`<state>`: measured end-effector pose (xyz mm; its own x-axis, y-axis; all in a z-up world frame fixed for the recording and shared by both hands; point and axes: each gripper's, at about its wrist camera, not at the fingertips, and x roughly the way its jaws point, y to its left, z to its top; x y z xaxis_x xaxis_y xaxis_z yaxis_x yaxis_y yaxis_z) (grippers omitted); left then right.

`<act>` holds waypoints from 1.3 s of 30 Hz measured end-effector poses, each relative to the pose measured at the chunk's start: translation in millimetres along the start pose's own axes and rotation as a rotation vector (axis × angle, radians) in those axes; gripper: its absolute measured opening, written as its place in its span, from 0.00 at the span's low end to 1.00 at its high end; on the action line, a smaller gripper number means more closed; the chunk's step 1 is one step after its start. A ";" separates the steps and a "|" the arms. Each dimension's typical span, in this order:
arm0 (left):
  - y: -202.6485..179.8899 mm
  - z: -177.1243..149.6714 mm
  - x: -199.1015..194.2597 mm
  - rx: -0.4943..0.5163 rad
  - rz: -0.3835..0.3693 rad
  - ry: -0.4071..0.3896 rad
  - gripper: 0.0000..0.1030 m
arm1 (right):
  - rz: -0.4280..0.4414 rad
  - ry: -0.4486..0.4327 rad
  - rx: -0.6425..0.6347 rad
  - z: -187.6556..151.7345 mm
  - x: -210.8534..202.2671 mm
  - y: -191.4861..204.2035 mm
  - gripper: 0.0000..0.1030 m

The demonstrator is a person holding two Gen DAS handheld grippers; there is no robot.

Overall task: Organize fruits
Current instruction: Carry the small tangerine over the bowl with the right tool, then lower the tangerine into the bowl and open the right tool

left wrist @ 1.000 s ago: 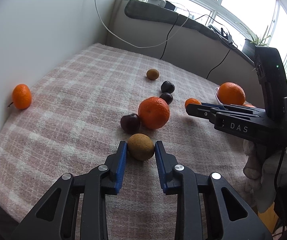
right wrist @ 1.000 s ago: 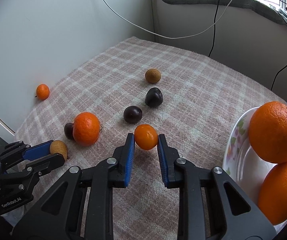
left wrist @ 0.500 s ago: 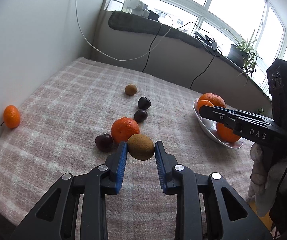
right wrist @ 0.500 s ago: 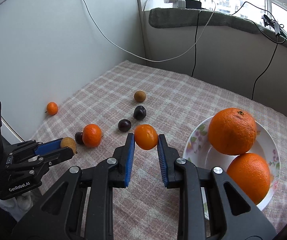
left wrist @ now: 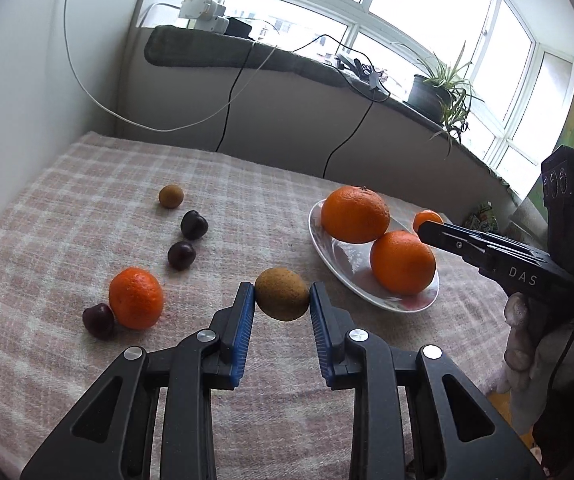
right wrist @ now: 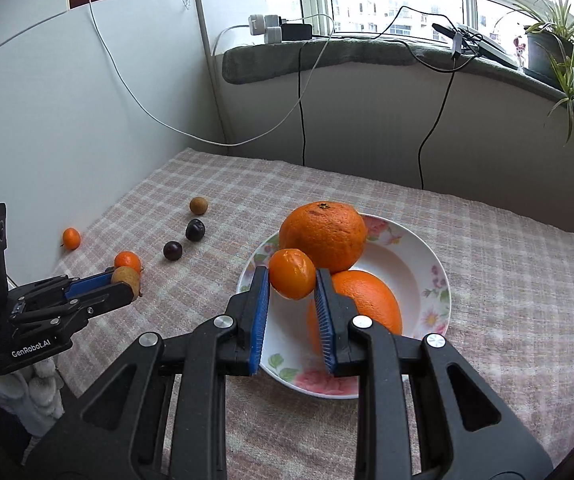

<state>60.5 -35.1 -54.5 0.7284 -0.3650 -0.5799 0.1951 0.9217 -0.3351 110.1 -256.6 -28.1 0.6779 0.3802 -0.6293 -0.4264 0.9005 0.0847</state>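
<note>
My left gripper [left wrist: 282, 300] is shut on a brown round fruit [left wrist: 282, 294], held above the checked cloth left of the plate. My right gripper [right wrist: 291, 276] is shut on a small orange fruit [right wrist: 291, 274], which hangs over the near left part of the white flowered plate [right wrist: 419, 264]. Two big oranges [right wrist: 323, 236] [right wrist: 371, 300] lie in that plate. On the cloth lie a mandarin [left wrist: 136, 298], three dark plums [left wrist: 98, 321] [left wrist: 181, 255] [left wrist: 194, 224], another brown fruit [left wrist: 171, 196] and a small orange fruit [right wrist: 71, 238] by the wall.
A white wall [right wrist: 87, 120] bounds the cloth on the left, with a white cable [right wrist: 159, 120] hanging along it. Black cables [right wrist: 303, 120] drop from the padded windowsill [right wrist: 327, 56] behind. A potted plant [right wrist: 547, 52] stands on the sill. A gloved hand [left wrist: 527, 344] holds the right gripper.
Both grippers have risen and swung right toward the plate, each keeping its fruit. The small orange fruit went from above the cloth to above the plate.
</note>
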 end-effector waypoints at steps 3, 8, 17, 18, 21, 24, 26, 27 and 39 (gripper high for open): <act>-10.3 3.7 8.5 0.016 -0.024 0.005 0.26 | -0.027 -0.002 0.022 -2.8 -4.7 -15.4 0.23; -29.2 9.0 22.4 0.048 -0.058 0.015 0.26 | -0.067 -0.005 0.061 -8.0 -12.5 -41.4 0.23; -54.5 14.0 47.1 0.090 -0.097 0.046 0.26 | -0.103 0.011 0.111 -14.5 -10.0 -75.9 0.23; -56.1 14.3 48.7 0.093 -0.099 0.049 0.26 | -0.103 0.014 0.115 -14.7 -9.0 -78.6 0.23; -59.3 15.1 52.7 0.099 -0.103 0.056 0.26 | -0.100 0.027 0.124 -15.6 -4.9 -85.4 0.23; -62.3 15.3 55.9 0.106 -0.102 0.063 0.26 | -0.099 0.041 0.125 -16.4 0.3 -88.2 0.23; -63.9 15.4 57.7 0.108 -0.100 0.067 0.26 | -0.094 0.045 0.128 -16.3 2.9 -90.5 0.23; -64.4 15.5 58.3 0.108 -0.100 0.069 0.26 | -0.091 0.046 0.131 -16.0 3.7 -91.5 0.23; -67.8 17.0 62.5 0.119 -0.107 0.080 0.26 | -0.081 0.049 0.120 -13.9 6.6 -90.9 0.23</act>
<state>104.0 -118.2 -55.4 0.6456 -0.4665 -0.6045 0.3485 0.8844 -0.3103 145.1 -338.9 -50.6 0.6758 0.2973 -0.6745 -0.2947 0.9477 0.1225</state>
